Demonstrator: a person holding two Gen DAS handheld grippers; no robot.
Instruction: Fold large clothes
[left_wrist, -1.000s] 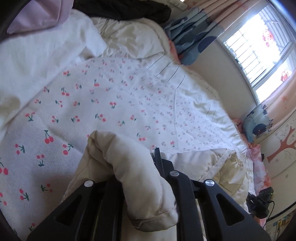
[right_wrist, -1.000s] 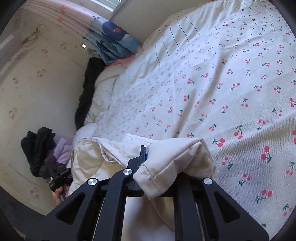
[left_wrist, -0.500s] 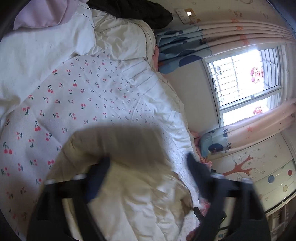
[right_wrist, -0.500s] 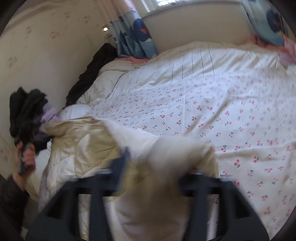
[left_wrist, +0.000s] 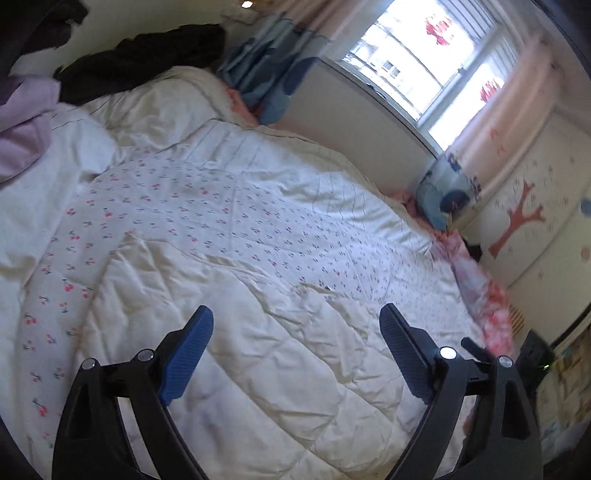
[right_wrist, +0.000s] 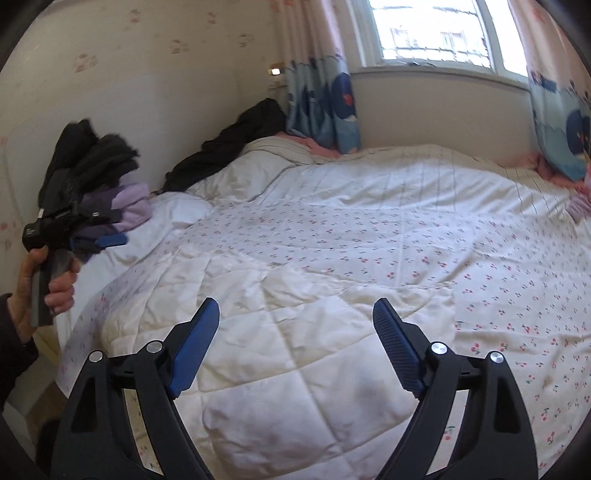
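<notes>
A cream quilted garment (left_wrist: 258, 350) lies spread flat on the cherry-print bed sheet (left_wrist: 258, 221). It lies loose, and neither gripper touches it. My left gripper (left_wrist: 295, 314) hovers above it, open, with nothing between its blue pads (left_wrist: 188, 347). The right wrist view shows the same garment (right_wrist: 277, 332) below my right gripper (right_wrist: 295, 306). Its jaws are still opening and hold nothing. At the left edge of that view a hand (right_wrist: 55, 291) holds the left gripper's handle.
Dark and lilac clothes (right_wrist: 122, 199) are piled at the head of the bed, by a white pillow (right_wrist: 181, 210). A black garment (right_wrist: 229, 147) lies against the wall. Blue patterned curtains (right_wrist: 321, 99) hang under the window. The bed's far edge meets the wall.
Both grippers were shut on folds of the cream garment. They have let go and opened wide, then lifted and rolled. The garment now lies flat on the bed.
</notes>
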